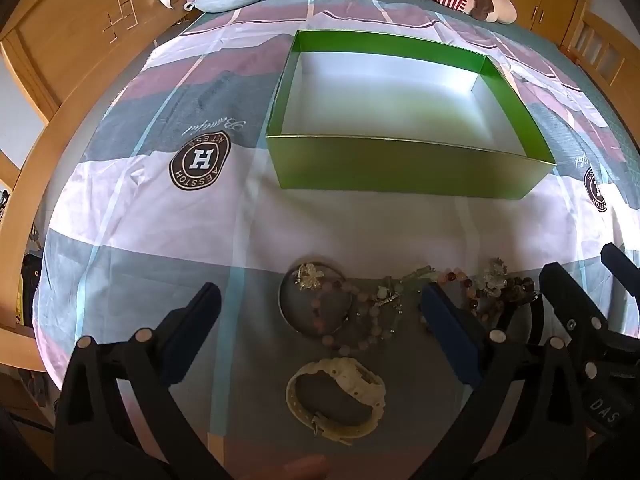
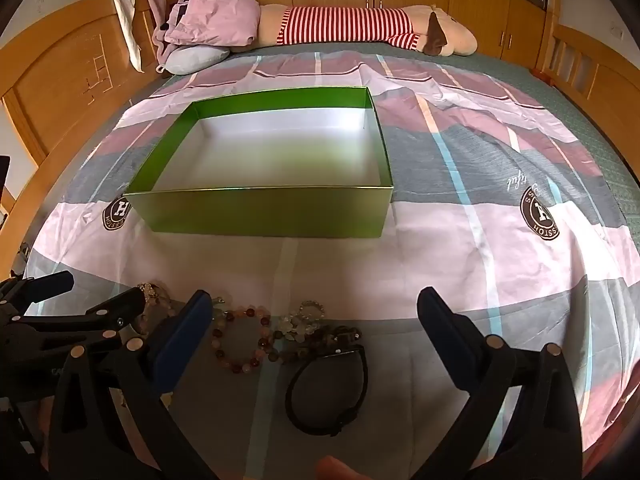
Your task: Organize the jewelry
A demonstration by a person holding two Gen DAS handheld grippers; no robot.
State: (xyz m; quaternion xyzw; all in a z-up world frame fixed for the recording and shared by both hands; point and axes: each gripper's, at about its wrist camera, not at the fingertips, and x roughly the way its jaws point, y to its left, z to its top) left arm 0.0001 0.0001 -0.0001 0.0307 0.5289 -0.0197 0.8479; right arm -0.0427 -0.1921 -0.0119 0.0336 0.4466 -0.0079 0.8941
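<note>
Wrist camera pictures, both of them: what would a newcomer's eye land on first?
First the big green box, open and empty, sitting on the patchwork bedspread in mid-frame. Next the cluster of jewelry nearer the cameras: beaded bracelets, a cream watch and a black band. At the far edge of the bed lies a plush toy in a red-striped shirt.
</note>
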